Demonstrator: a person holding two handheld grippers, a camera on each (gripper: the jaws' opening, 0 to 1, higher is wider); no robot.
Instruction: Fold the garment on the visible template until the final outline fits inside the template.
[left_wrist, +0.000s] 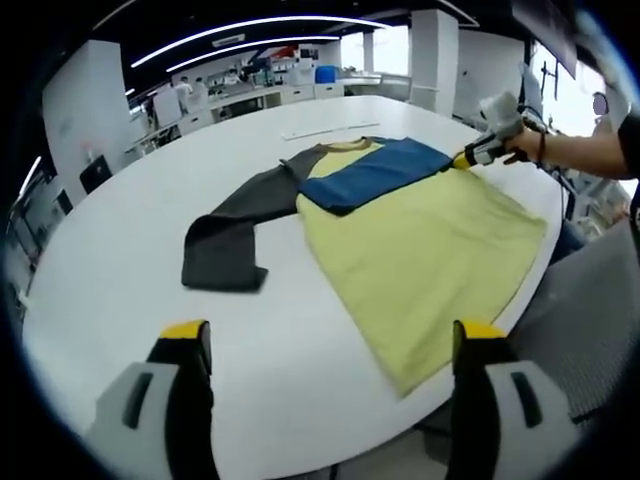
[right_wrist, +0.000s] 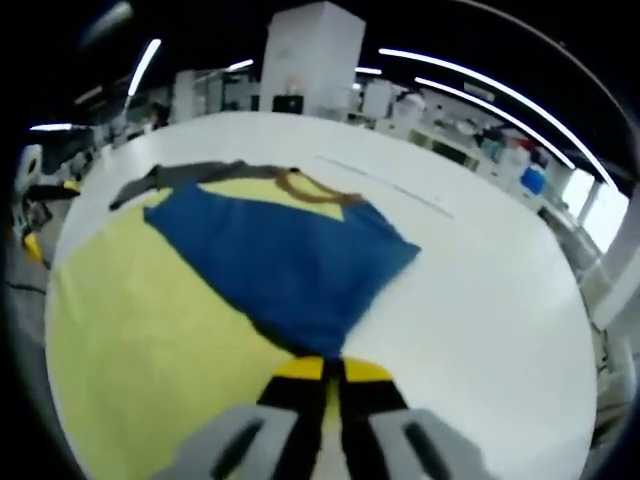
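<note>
- The shirt (left_wrist: 420, 250) lies flat on the white worktop (left_wrist: 130, 260), its yellow body spread toward the worktop's near-right edge, where the hem corner comes close to the rim.
- A blue sleeve (left_wrist: 375, 172) is folded across the chest. In the right gripper view it narrows to a point (right_wrist: 315, 345) at the jaws.
- The dark grey sleeve (left_wrist: 235, 225) stretches out to the left in the left gripper view, bent near its end, the cuff lying flat, well apart from any edge.
- The right gripper (right_wrist: 330, 375) has its yellow-tipped jaws pressed together on the blue sleeve's tip; in the left gripper view it (left_wrist: 462, 158) shows at the sleeve's far-right end, held by a hand (left_wrist: 525, 142).
- The left gripper (left_wrist: 330, 350) has its jaws wide apart and holds nothing, hanging over bare worktop short of the shirt's hem.
- Open white surface runs left of the grey sleeve and beyond the collar (right_wrist: 315, 190). A thin pale line (right_wrist: 385, 187) crosses the worktop past the collar.
- No template outline can be made out.
</note>
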